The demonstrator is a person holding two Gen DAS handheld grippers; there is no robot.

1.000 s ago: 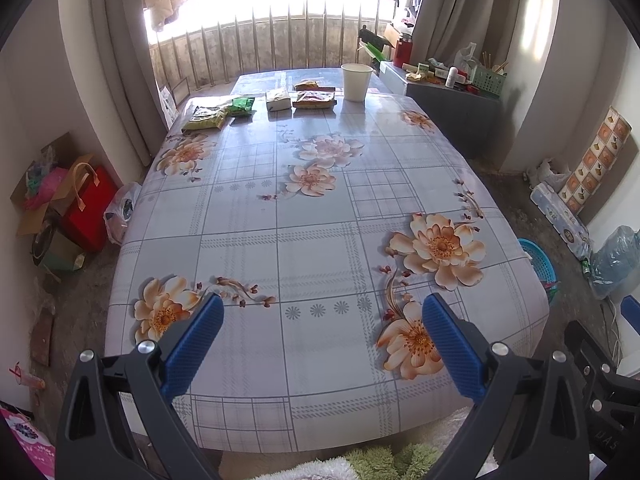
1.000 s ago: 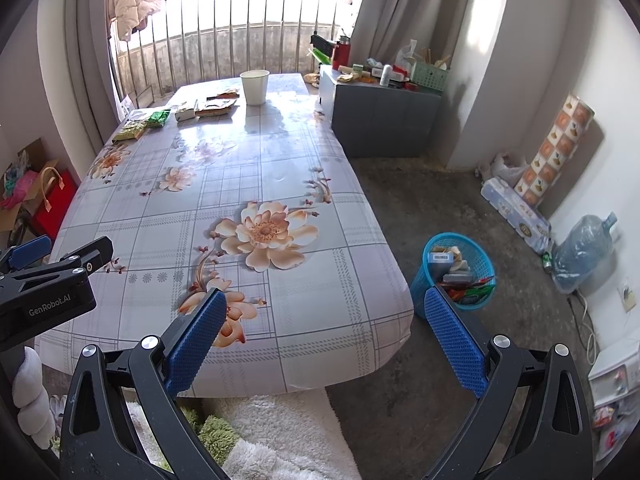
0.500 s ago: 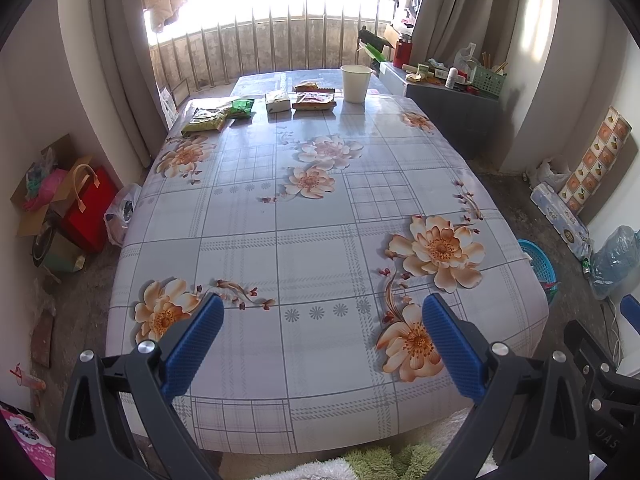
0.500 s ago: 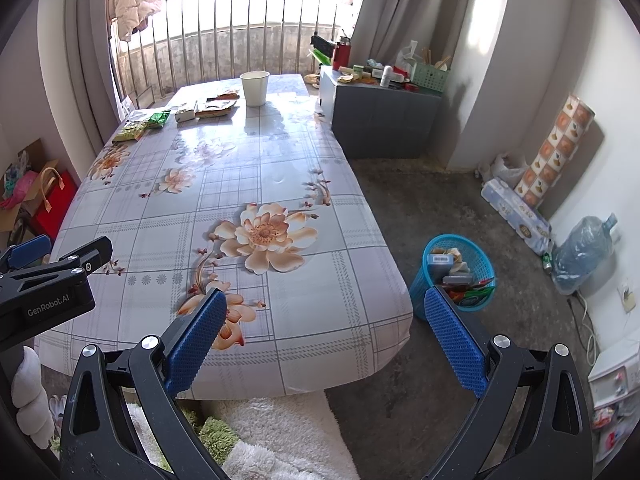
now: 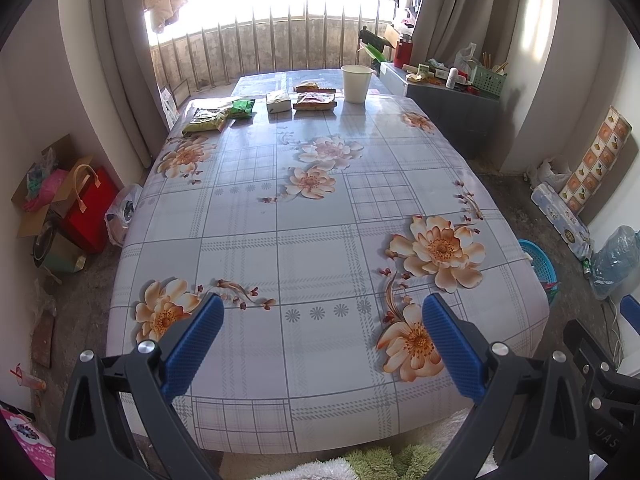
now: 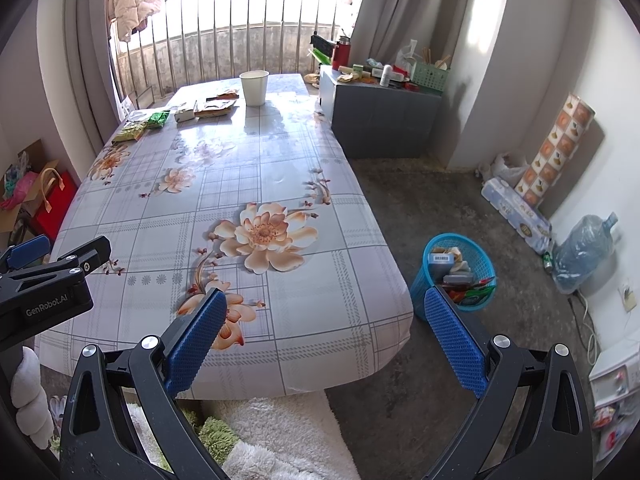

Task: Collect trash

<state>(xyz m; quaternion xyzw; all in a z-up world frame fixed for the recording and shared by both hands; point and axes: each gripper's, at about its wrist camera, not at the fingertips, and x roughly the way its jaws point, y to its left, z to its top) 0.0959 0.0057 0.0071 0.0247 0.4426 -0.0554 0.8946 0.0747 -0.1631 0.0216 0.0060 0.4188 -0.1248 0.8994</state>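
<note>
"GenRobot.AI" on left claw (image 6: 52,276) body

**My two black clamps with blue pads**

My left gripper (image 5: 322,308) has matte black triangular arms with cut-out windows, each tipped by a long blue finger (image 5: 192,346) textured in a fine grid. Round silver screws sit at the pivots. My right gripper (image 6: 322,304) is built the same: black frame, blue dimpled pads (image 6: 456,344), shiny bolt heads. Seen from the right wrist, my left one's black side reads "GenRobot.AI" in pale lettering.

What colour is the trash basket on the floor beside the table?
Bright blue; the trash basket shows best in the right wrist view.
</note>
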